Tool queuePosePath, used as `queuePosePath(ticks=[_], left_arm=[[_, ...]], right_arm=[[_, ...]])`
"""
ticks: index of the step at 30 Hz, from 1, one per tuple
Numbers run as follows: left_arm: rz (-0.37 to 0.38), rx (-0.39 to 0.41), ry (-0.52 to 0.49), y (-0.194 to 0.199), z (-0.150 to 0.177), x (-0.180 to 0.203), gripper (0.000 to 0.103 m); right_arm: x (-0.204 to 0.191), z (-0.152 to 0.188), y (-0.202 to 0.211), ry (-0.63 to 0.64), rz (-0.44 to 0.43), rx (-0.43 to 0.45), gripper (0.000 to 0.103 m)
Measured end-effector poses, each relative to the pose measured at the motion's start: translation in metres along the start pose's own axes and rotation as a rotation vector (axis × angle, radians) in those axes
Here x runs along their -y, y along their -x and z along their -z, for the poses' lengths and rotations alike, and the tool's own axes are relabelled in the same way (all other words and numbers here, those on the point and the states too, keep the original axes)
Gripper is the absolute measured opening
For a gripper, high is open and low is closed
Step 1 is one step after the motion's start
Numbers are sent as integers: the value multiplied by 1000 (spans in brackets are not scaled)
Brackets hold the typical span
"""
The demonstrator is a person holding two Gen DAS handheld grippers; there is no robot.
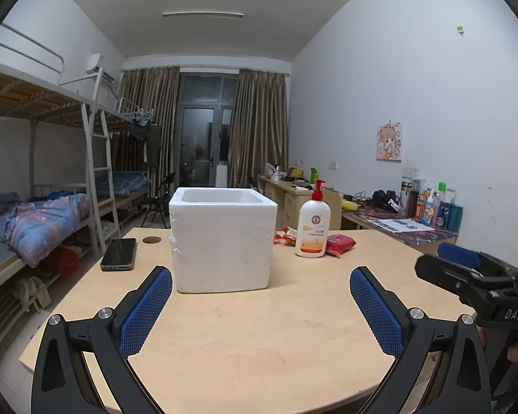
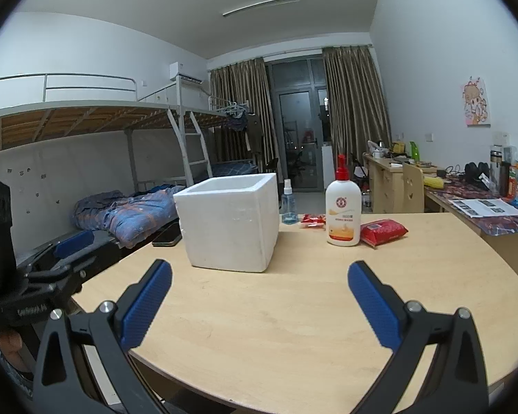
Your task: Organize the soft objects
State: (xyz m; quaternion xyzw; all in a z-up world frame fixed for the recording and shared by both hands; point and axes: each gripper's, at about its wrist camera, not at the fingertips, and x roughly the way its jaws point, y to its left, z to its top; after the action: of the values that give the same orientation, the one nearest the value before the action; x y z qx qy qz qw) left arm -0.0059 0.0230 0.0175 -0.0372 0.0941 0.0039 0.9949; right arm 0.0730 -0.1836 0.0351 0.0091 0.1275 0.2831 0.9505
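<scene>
The dorm-room tabletop [image 1: 259, 327] carried a white foam box [image 1: 222, 238], a lotion pump bottle [image 2: 343, 210], a red soft pack [image 2: 383, 232] and a smaller red packet [image 2: 312, 220]. My left gripper [image 1: 260, 296] and right gripper [image 2: 259, 293] hovered wide open, holding nothing. The soft packs lay outside the box, so I judged nothing sorted yet.

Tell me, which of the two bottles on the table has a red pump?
The big white bottle beside the red packet; the small clear blue spray bottle has none.
</scene>
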Motion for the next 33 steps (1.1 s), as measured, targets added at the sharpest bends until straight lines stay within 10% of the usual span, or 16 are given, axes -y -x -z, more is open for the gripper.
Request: queuePosePath(ticks=[33], left_arm=[[-7, 6, 8, 16, 2, 4, 103]], right_arm=[[-20, 8, 13, 18, 19, -16, 103]])
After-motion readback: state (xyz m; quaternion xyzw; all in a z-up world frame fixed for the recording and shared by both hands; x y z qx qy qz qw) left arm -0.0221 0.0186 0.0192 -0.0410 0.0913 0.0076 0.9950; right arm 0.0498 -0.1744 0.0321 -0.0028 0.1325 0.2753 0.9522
